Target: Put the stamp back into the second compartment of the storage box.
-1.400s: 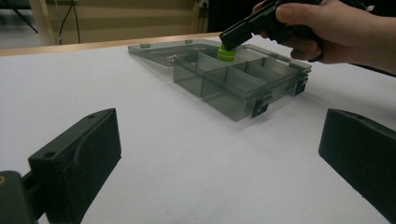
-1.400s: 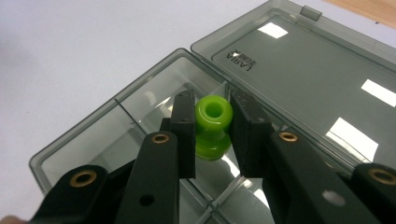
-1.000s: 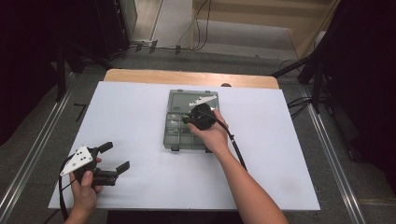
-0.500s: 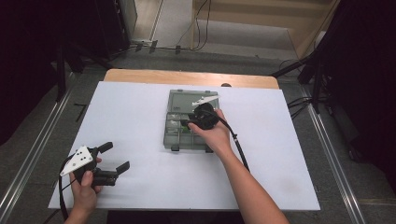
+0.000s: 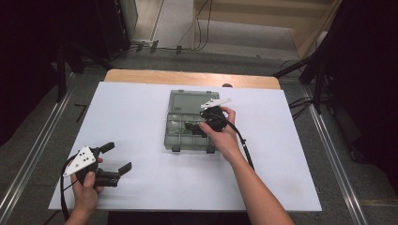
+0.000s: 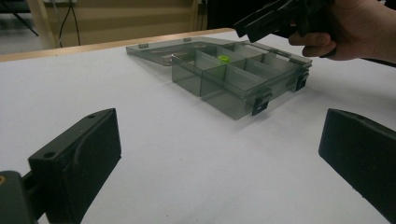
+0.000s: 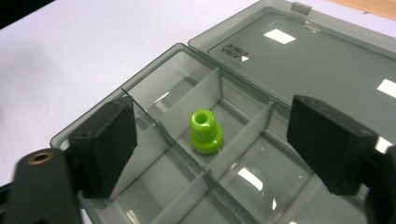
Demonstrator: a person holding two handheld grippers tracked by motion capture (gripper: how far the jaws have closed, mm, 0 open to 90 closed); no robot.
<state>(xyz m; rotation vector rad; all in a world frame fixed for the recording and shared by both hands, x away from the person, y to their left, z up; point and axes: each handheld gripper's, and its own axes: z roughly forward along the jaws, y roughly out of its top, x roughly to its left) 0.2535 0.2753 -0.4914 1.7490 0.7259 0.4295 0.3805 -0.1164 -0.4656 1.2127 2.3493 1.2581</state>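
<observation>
Looking down from the high view, the right gripper (image 5: 196, 127) hangs over the open grey compartment box (image 5: 174, 140) near the table's middle, while the left gripper (image 5: 114, 158) rests well apart at the near left corner of the white table (image 5: 281, 154), so the right hand is plainly the nearer one; the box's contents are too small here to make out.

From the left gripper view, its own jaws stand wide apart and empty, and a green plug (image 6: 223, 59) shows as a small spot in a far compartment, beneath the other gripper (image 6: 261, 25).

In the right gripper view, the jaws are spread open and hold nothing. The green plug (image 7: 205, 132) stands upright in a middle compartment, its long axis vertical and hollow top upward, lying between and beyond the two jaws, seemingly untouched.
</observation>
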